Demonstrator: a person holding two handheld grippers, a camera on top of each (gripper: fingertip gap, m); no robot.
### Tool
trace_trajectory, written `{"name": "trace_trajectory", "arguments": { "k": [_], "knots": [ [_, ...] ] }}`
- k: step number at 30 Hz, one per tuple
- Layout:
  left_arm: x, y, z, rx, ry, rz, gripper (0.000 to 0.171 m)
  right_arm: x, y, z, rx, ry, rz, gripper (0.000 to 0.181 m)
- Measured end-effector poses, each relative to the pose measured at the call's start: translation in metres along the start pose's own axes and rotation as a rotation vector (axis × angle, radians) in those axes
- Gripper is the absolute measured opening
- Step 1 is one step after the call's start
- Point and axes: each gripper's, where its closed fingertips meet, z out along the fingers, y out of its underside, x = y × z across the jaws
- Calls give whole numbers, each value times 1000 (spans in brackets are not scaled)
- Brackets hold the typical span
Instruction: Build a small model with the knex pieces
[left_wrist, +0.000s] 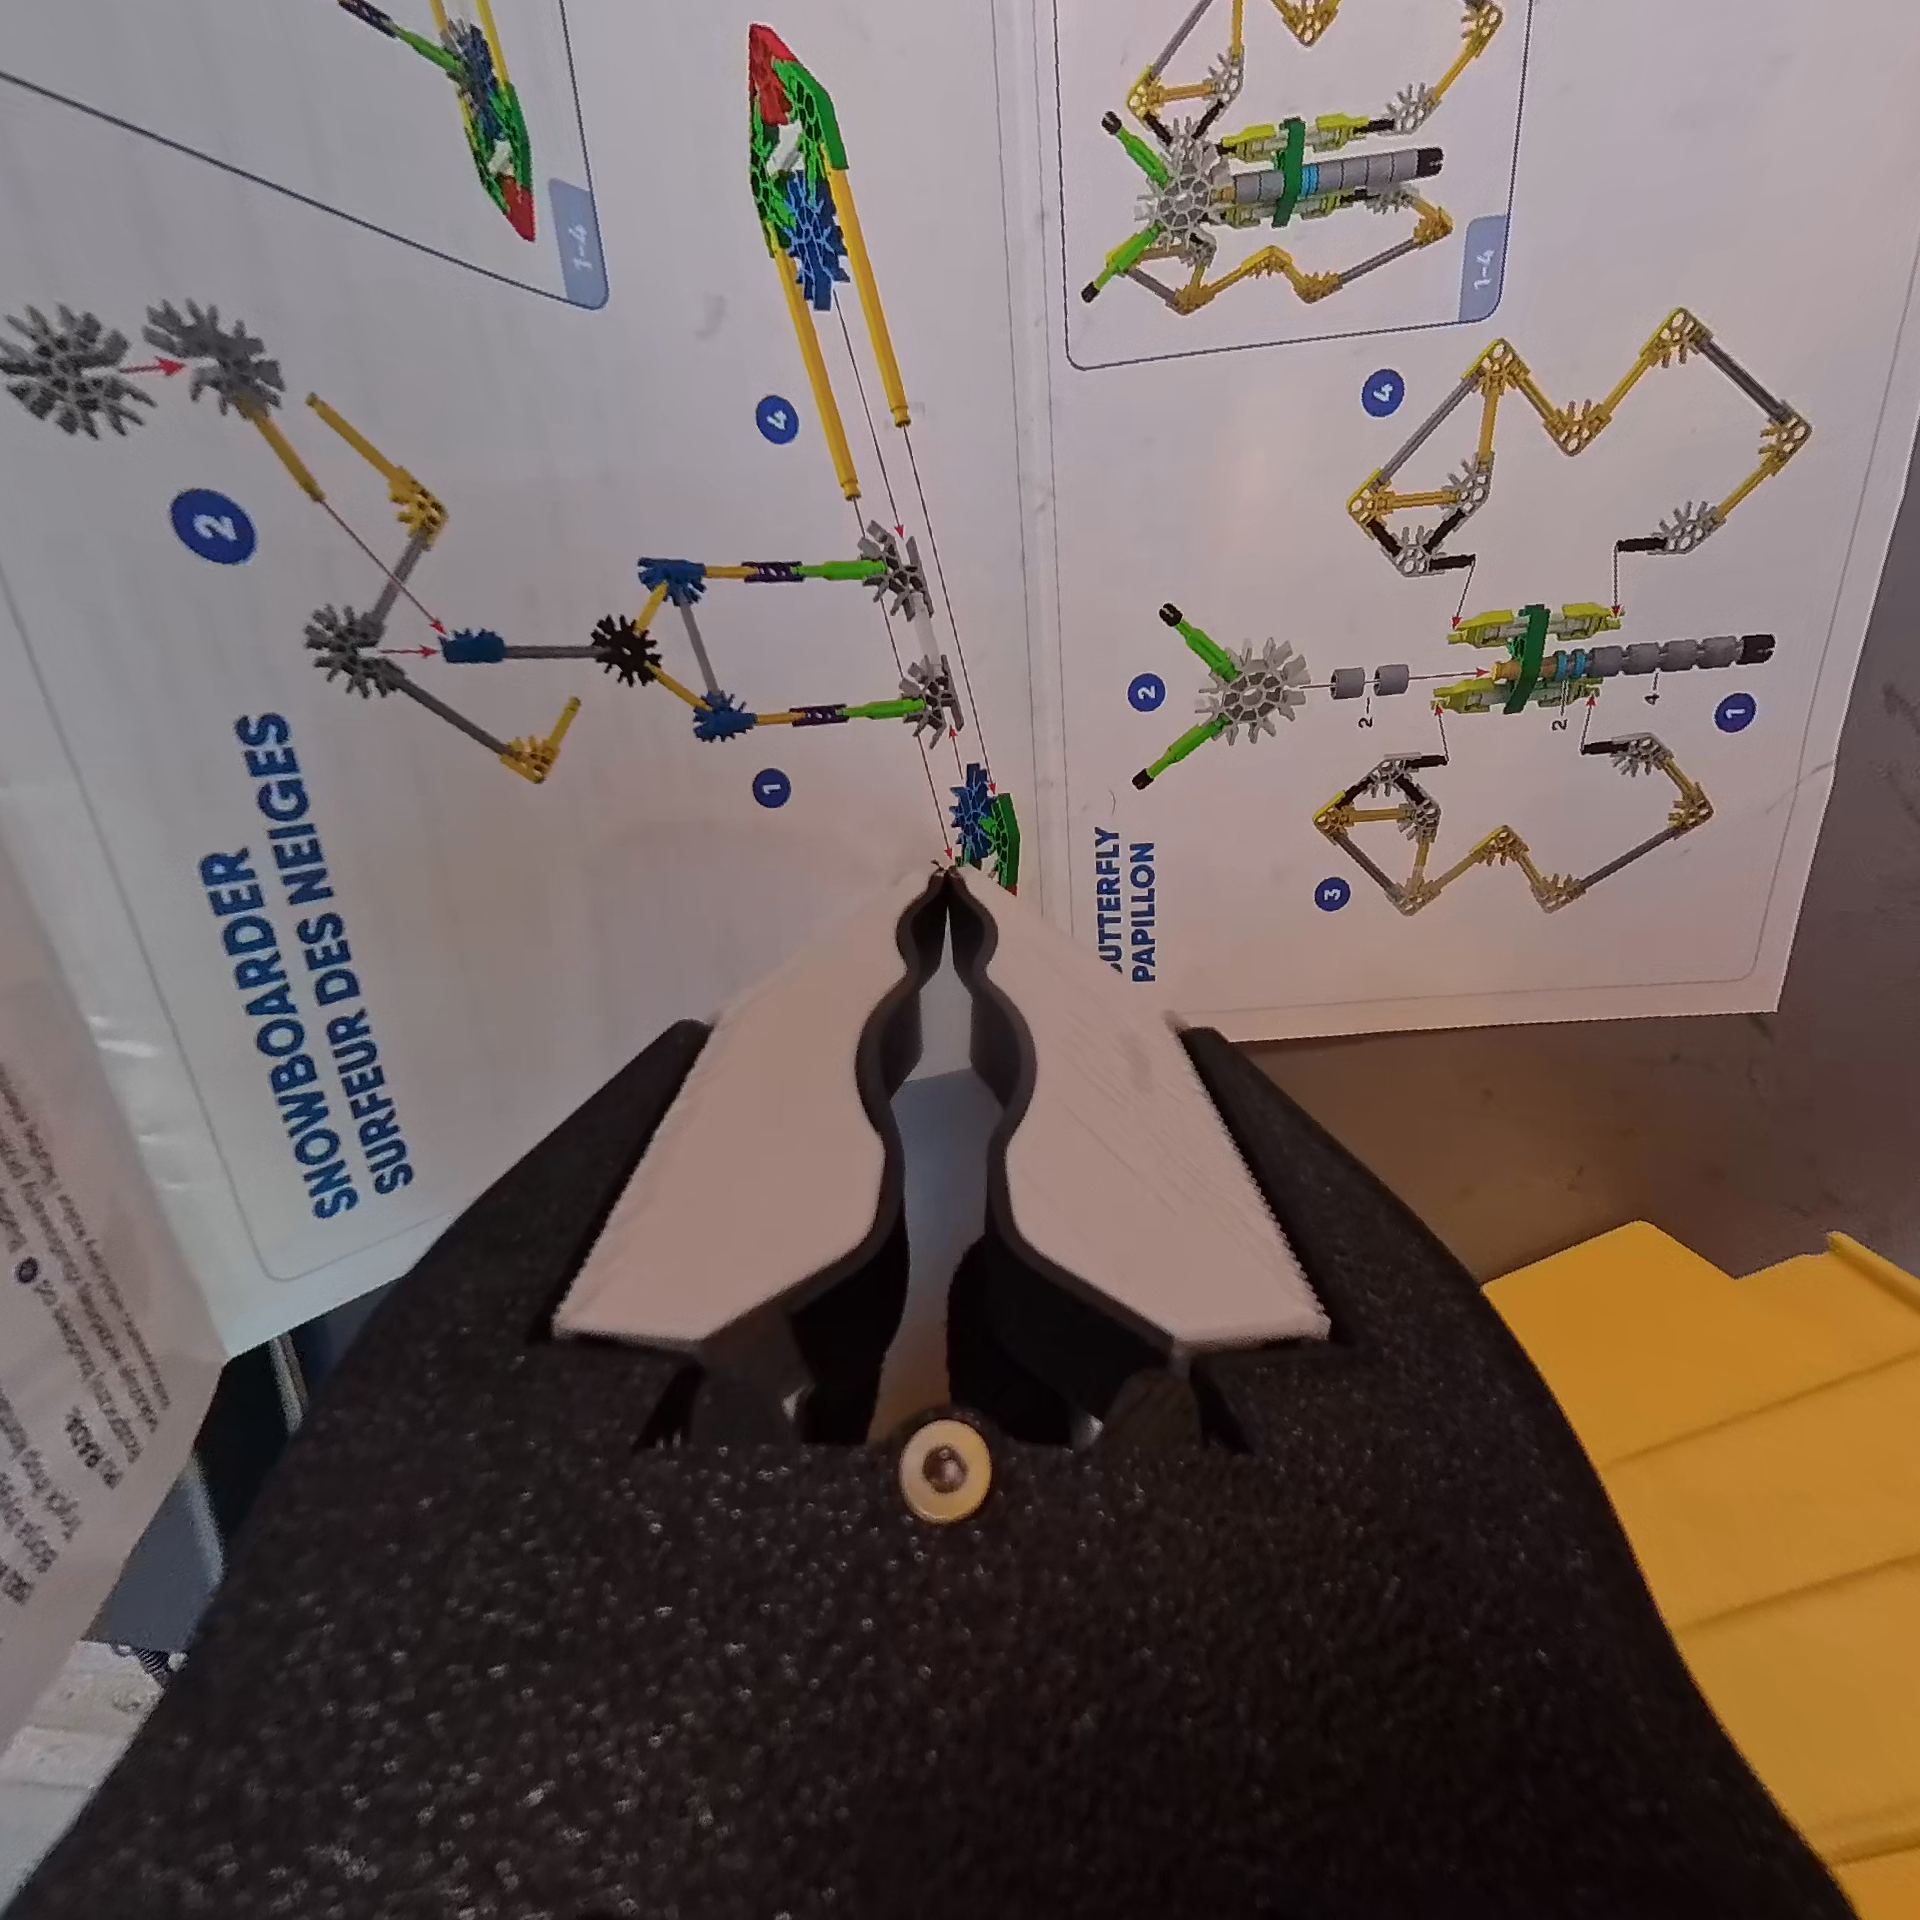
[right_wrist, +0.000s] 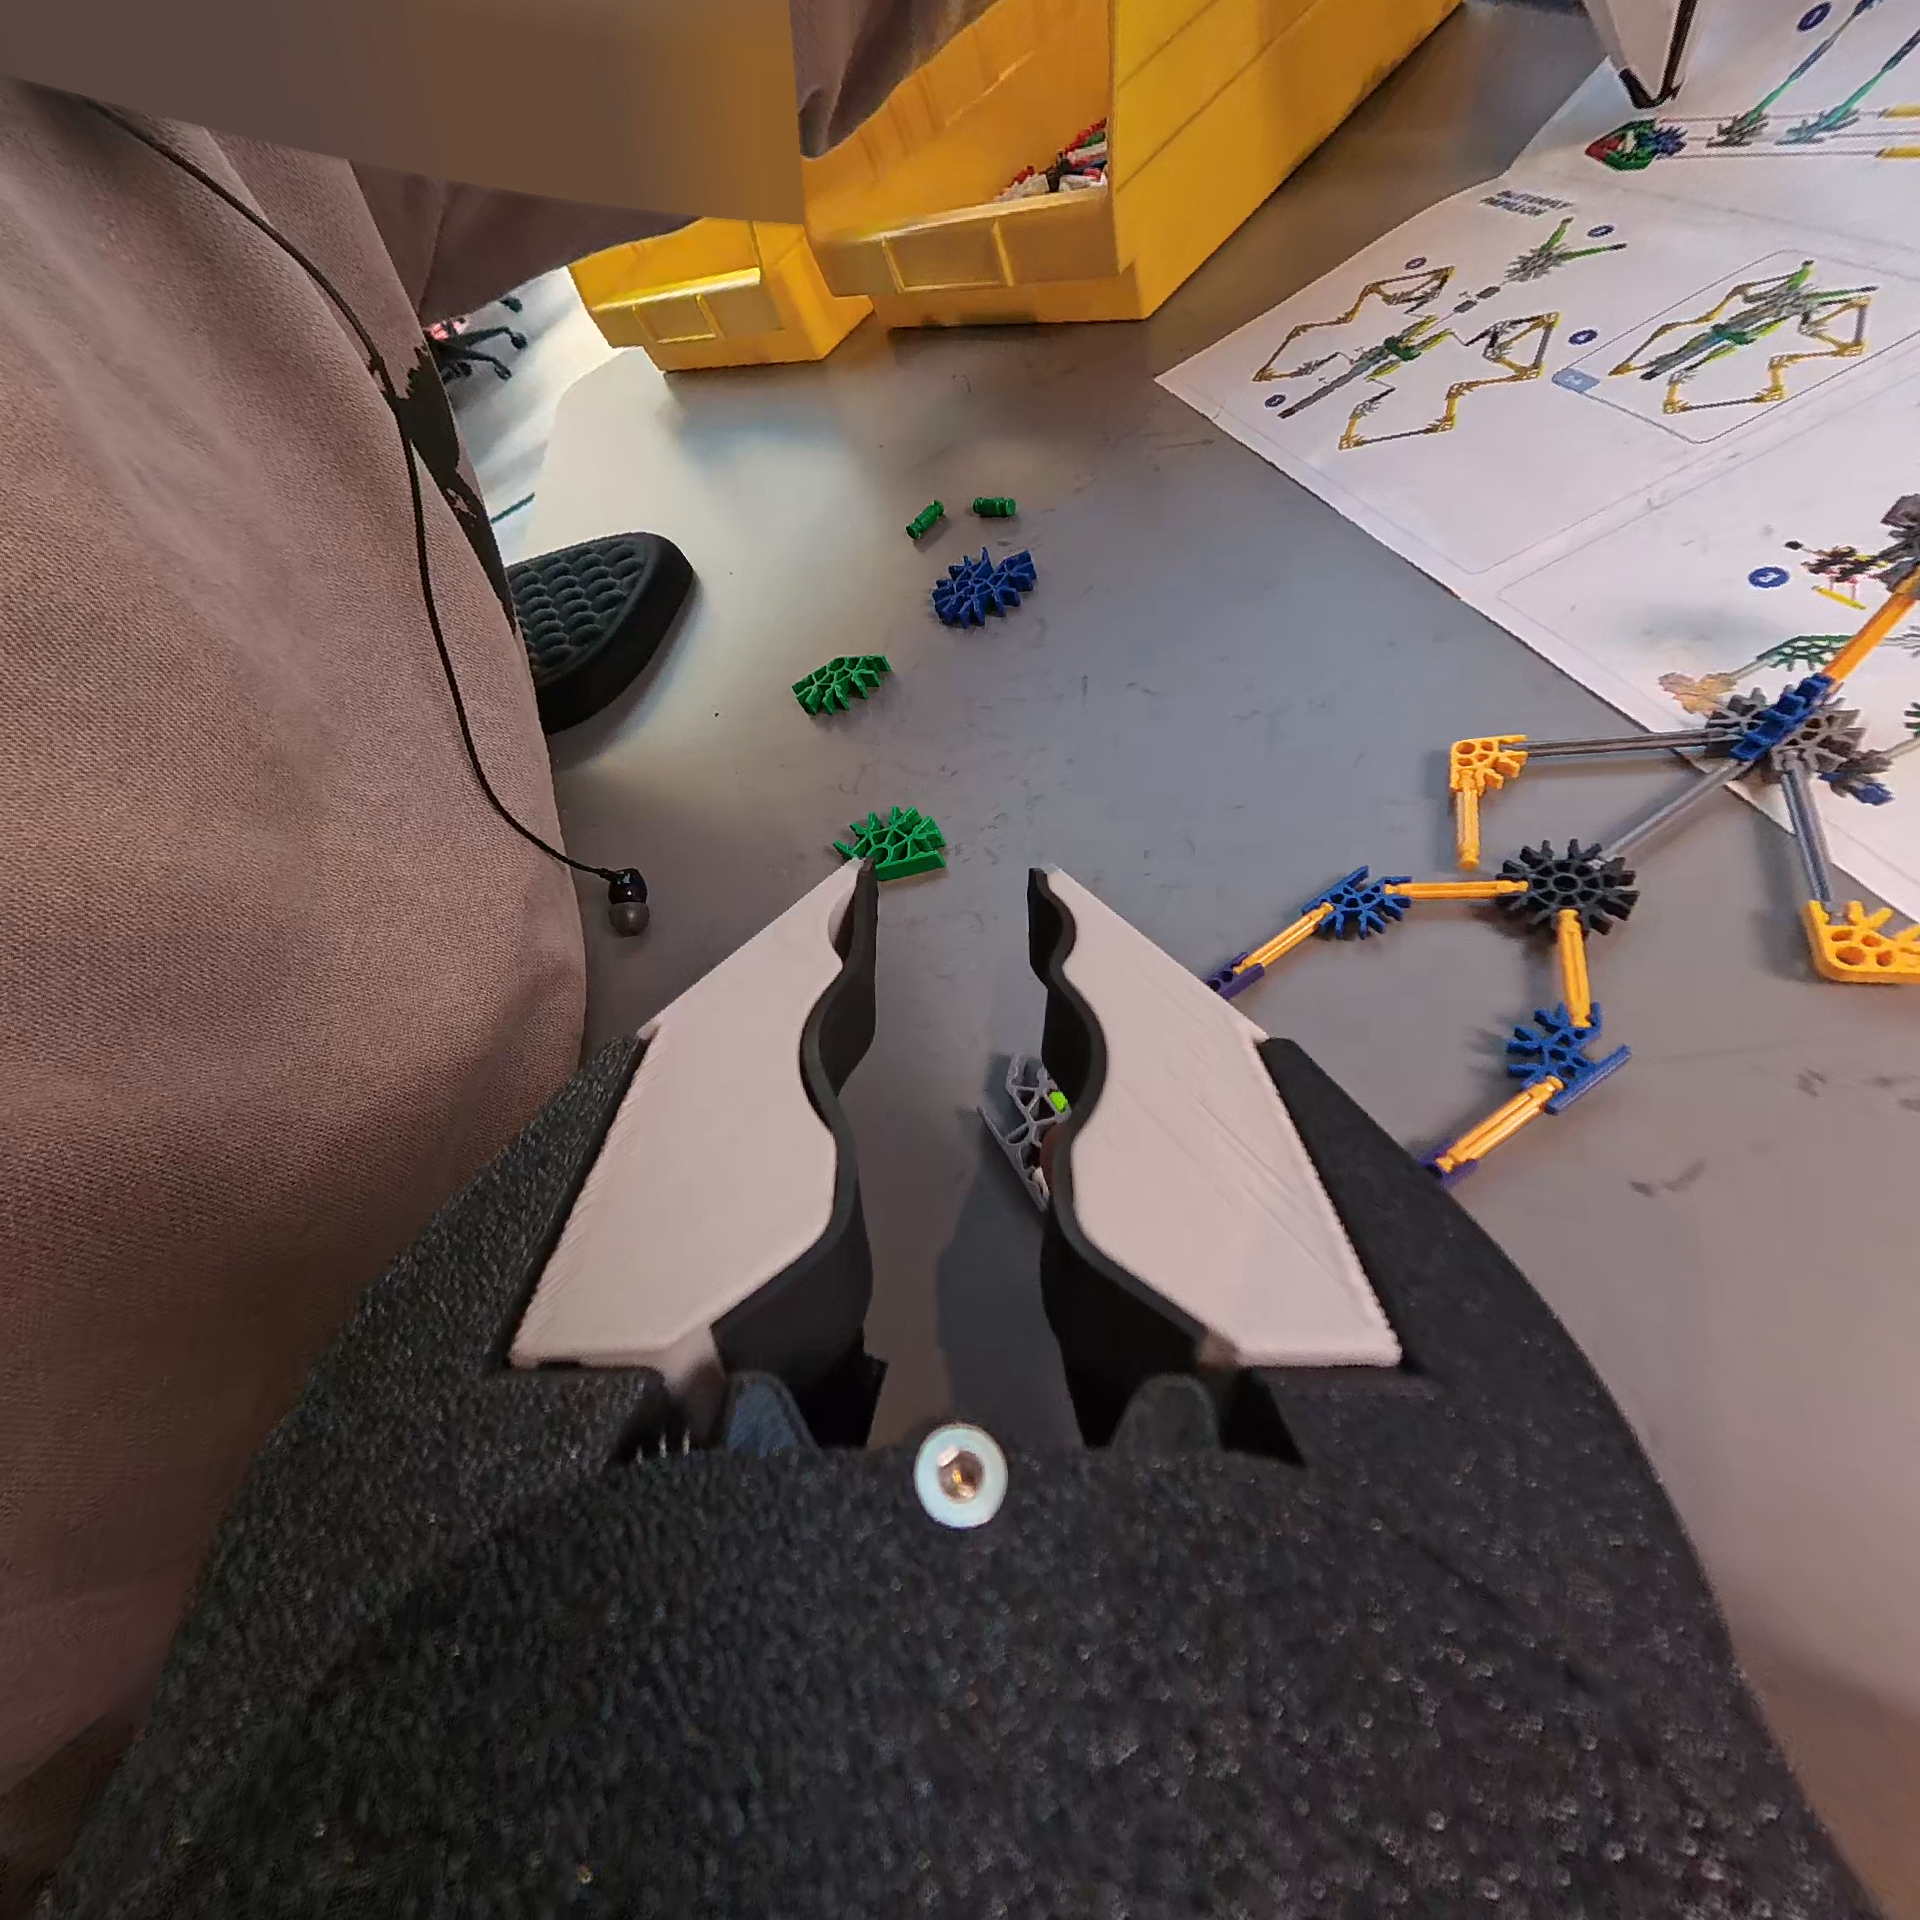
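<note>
My left gripper (left_wrist: 948, 881) is shut, its tips meeting over a white instruction sheet (left_wrist: 623, 831) printed with building diagrams; I cannot tell whether it pinches the paper. My right gripper (right_wrist: 951, 883) is open and empty above the grey table (right_wrist: 1143, 727). A green fan-shaped connector (right_wrist: 896, 844) lies just ahead of its left fingertip. A grey connector with a lime bit (right_wrist: 1027, 1127) lies between the fingers, close against the right one. Further ahead lie another green connector (right_wrist: 842, 683), a blue connector (right_wrist: 984, 588) and two small green spacers (right_wrist: 925, 520).
A rod-and-connector assembly (right_wrist: 1558, 894) in orange, blue, grey and black lies to the right, partly on the instruction sheet (right_wrist: 1558, 395). Yellow bins (right_wrist: 1039, 239) stand at the back; one also shows in the left wrist view (left_wrist: 1714, 1507). A person's brown garment (right_wrist: 229, 727) with an earphone cable fills the left. There is about 35 cm between the tips of the two grippers.
</note>
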Motion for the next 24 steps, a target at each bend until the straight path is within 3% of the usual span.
{"name": "trace_trajectory", "arguments": {
  "k": [24],
  "knots": [
    [7, 5, 2, -25, 20, 7, 0, 1, 2, 1, -9, 2, 12, 27]
  ]
}}
